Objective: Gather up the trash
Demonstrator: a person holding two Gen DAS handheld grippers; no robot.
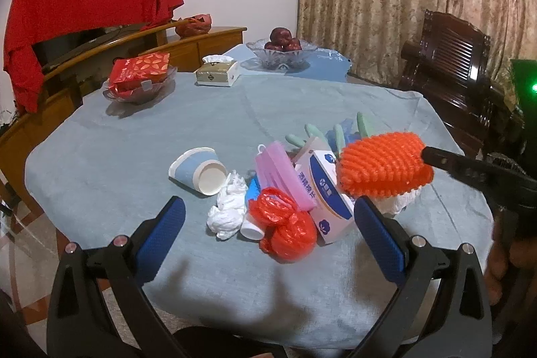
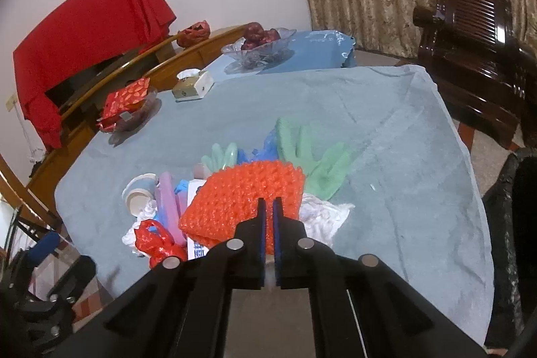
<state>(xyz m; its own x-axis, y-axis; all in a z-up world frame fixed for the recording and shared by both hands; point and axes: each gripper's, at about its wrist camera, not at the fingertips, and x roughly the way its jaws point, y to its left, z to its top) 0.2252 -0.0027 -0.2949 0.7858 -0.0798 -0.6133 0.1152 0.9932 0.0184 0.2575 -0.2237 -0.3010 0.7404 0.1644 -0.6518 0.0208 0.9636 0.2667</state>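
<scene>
A trash pile lies on the blue-grey tablecloth: a tipped paper cup, crumpled white tissue, a red plastic bag, a pink mask, a white-and-blue box and green gloves. My right gripper is shut on an orange foam net and holds it above the pile; the net also shows in the left wrist view. My left gripper is open, its fingers on either side of the pile's near edge.
Glass bowls with red packets and dark red fruit and a tissue box stand at the far side. A dark wooden chair stands to the right. A black bag is at the right edge.
</scene>
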